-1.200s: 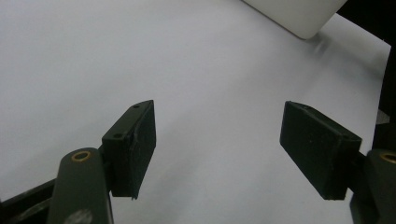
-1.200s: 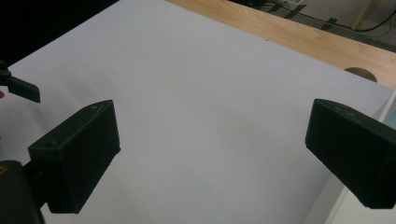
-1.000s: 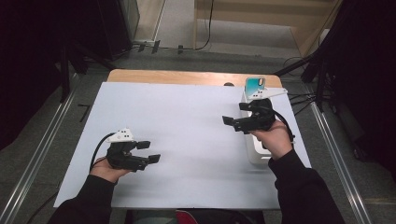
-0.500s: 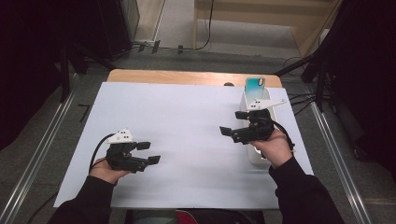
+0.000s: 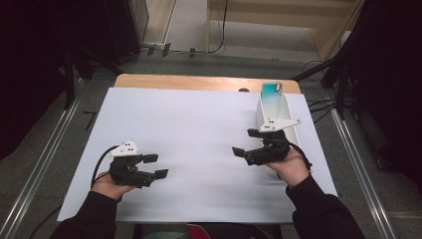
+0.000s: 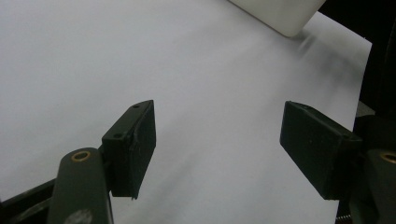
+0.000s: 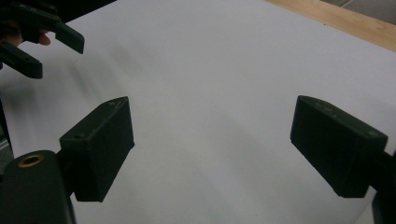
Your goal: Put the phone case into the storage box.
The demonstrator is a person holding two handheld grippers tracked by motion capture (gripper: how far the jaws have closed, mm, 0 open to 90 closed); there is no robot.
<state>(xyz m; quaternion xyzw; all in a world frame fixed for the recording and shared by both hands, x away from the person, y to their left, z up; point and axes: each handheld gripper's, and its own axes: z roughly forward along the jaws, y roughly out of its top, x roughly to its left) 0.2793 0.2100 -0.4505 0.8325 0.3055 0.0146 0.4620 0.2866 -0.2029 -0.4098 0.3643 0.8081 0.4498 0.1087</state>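
White bin [image 5: 293, 130] partly hidden behind right gripper [image 5: 247, 142]; contents can't tell.

Lab or test room, dim. Wooden table [image 5: 149, 81] under a white sheet [image 5: 189, 129], metal rails [image 5: 35, 174] alongside, loose cables [image 5: 219, 30] on grey floor [image 5: 239, 59], dark equipment stands [image 5: 74, 59].

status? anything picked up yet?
Nothing done or held. Left gripper rests open over bare white sheet; right gripper open, empty, beside the white bin. The phone stands untouched in the bin's far end. Any grasp remains.
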